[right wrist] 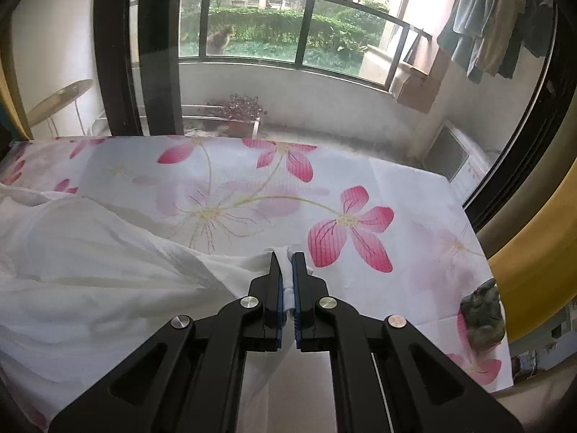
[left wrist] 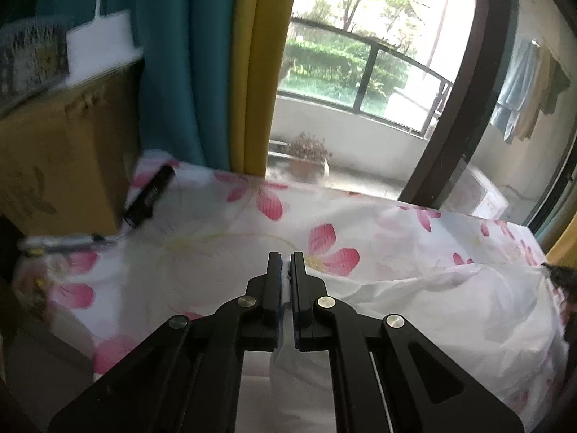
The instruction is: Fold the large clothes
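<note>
A thin white garment [left wrist: 432, 310] lies rumpled on a table covered with a white cloth printed with pink flowers [left wrist: 223, 231]. My left gripper [left wrist: 287, 263] is shut on an edge of the white garment, which spreads away to the right. In the right wrist view the white garment [right wrist: 90, 259] spreads to the left, and my right gripper [right wrist: 287, 259] is shut on another bunched edge of it, above the flowered cloth [right wrist: 360, 187]. Cloth hangs down between the fingers of each gripper.
A cardboard box [left wrist: 61, 166] and a black cylinder [left wrist: 149, 196] sit at the table's left end. Teal and yellow curtains [left wrist: 216, 65] hang behind. A dark lumpy object [right wrist: 483, 310] sits at the right table edge. A glass balcony door [right wrist: 155, 50] stands beyond the table.
</note>
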Available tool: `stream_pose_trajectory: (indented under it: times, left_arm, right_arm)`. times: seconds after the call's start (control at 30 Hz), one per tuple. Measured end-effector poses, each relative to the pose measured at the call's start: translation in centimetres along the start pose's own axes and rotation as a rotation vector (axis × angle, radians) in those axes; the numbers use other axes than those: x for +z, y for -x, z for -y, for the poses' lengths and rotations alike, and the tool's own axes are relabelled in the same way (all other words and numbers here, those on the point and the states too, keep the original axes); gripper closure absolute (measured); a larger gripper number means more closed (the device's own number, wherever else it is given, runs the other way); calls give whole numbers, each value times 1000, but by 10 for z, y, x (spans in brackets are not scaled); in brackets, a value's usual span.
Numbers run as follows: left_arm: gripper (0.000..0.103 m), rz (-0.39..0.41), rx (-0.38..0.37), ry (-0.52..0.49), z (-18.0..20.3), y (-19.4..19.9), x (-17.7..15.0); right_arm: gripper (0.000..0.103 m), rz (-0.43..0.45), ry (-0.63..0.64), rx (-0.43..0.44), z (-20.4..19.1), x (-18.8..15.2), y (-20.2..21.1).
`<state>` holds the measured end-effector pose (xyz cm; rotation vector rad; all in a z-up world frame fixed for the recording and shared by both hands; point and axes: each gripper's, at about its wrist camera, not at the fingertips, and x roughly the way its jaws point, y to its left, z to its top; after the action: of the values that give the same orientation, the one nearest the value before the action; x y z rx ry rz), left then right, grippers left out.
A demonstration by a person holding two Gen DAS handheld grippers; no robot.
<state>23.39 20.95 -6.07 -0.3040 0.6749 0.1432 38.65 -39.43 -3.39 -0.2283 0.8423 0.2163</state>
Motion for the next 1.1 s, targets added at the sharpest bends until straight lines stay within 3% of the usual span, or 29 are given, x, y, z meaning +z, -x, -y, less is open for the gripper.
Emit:
stream_pose_trajectory:
  times: [0.07,0.1,0.13,0.2,0.3,0.47,0.63,0.7,0.77,0.9,0.97,1.03,1.07,1.1]
  left_arm:
    - [76,8,-20,9,-1,6,0]
    - [59,22,-15,6,-1,11,0]
    - [55,41,-15,0,0,18,0]
    - [55,68,-14,-34,7,32,1]
    - [55,89,-57,-100,25,53,-5]
    - [55,-4,-231,-228,77,59,-36]
    - [55,-94,-361,-412,130,59,-74]
    - [55,-132,-418,-469,146,58,-88]
    - [55,-155,-433,-538,160,57,-101]
    - [55,-183,-398,-608,169,46,-109]
    - [55,-194,-372,-621,170,39,-111]
    - [55,-188,-375,-617,170,39,-110]
    - [56,-179,-381,-610,168,39,-107]
    - [70,-169,-389,-599,166,40,-104]
  right_arm:
    - [93,-12,-3,-18,1,-1,-1]
    - [82,-5,-3,-30,2,-1,2]
    - [63,7,-3,-53,3,-1,7]
    - [40,41,-6,-94,6,0,20]
    - [40,116,-12,-76,6,-1,51]
    - [40,208,130,70,-49,-19,91]
    - [40,176,305,231,-119,-45,103]
    - [40,147,331,357,-135,-54,105]
    - [40,146,365,428,-150,-63,109]
    - [41,128,458,428,-170,-72,107]
    - [57,118,471,421,-172,-72,105]
    - [88,89,474,405,-172,-70,99]
    - [93,84,472,401,-171,-71,100]
    - [98,88,471,402,-170,-70,100]
